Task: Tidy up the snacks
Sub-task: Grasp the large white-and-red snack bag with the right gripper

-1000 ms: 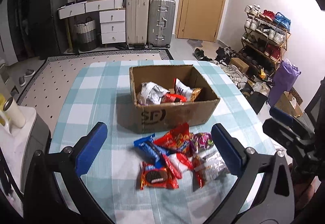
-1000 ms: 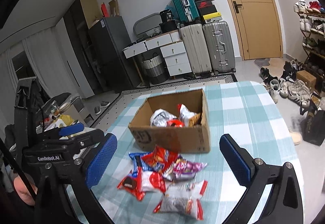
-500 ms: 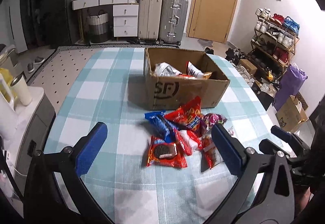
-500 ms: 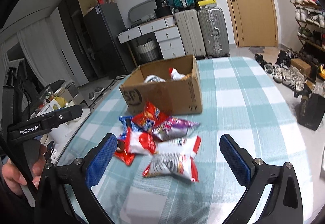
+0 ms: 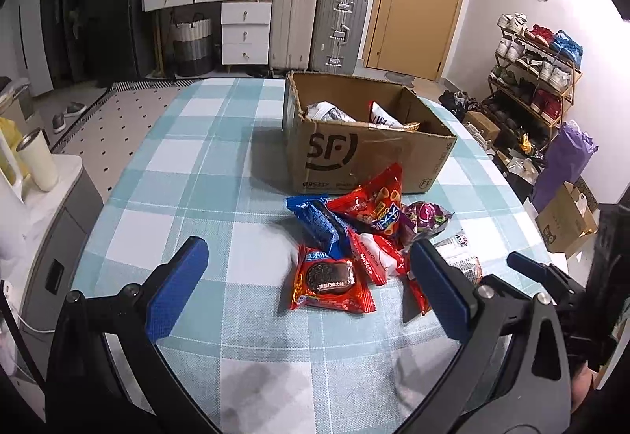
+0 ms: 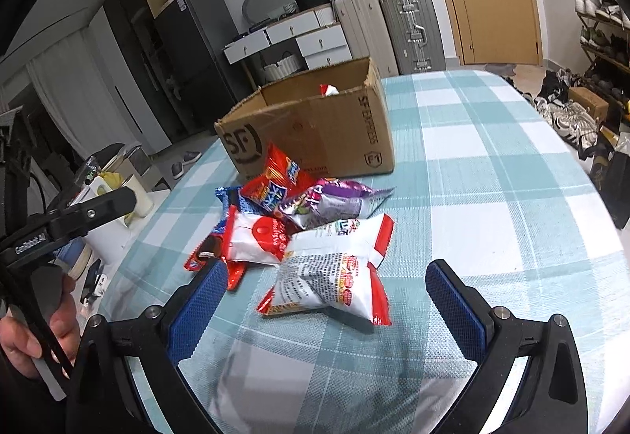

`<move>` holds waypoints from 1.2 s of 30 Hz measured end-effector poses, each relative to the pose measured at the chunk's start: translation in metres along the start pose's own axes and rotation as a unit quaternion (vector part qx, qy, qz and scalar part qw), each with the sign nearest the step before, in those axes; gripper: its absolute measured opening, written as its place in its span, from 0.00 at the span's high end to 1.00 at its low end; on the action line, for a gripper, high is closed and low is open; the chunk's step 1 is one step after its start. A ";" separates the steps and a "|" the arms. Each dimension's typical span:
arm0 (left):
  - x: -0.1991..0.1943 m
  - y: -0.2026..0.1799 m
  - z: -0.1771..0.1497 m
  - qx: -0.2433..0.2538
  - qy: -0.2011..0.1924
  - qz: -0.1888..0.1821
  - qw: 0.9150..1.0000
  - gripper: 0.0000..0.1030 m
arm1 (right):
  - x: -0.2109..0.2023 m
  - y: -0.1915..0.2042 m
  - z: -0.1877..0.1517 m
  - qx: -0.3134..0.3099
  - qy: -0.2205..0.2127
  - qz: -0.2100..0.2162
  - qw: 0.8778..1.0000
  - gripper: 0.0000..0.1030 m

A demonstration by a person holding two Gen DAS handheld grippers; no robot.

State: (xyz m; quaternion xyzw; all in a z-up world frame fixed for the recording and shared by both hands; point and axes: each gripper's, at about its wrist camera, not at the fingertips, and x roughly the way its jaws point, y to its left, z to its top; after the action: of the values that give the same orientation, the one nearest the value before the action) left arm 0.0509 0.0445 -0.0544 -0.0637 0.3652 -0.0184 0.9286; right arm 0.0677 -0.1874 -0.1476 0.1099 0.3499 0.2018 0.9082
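A pile of snack packets lies on a blue-and-white checked surface, just in front of an open cardboard box that already holds a few packets. The left gripper has its jaws spread wide and empty, with a red cookie packet on the surface between and just beyond them. The right gripper is likewise wide open and holds nothing, a white-and-red packet lying between its blue fingers.

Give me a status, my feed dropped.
Left gripper open, empty. Right gripper open, empty, nearest the white snack bag. Snack pile loose before the box. Nothing in the way.
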 end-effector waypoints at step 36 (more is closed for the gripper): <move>0.039 0.040 -0.021 -0.019 0.046 0.021 0.999 0.01 | 0.072 0.003 0.004 -0.014 0.079 0.011 0.997 0.47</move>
State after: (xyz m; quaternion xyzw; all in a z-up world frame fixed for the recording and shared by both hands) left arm 0.0646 0.0788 -0.1015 -0.0726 0.4089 0.0052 0.9097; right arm 0.1182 -0.1536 -0.1860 0.0849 0.4170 0.2247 0.8766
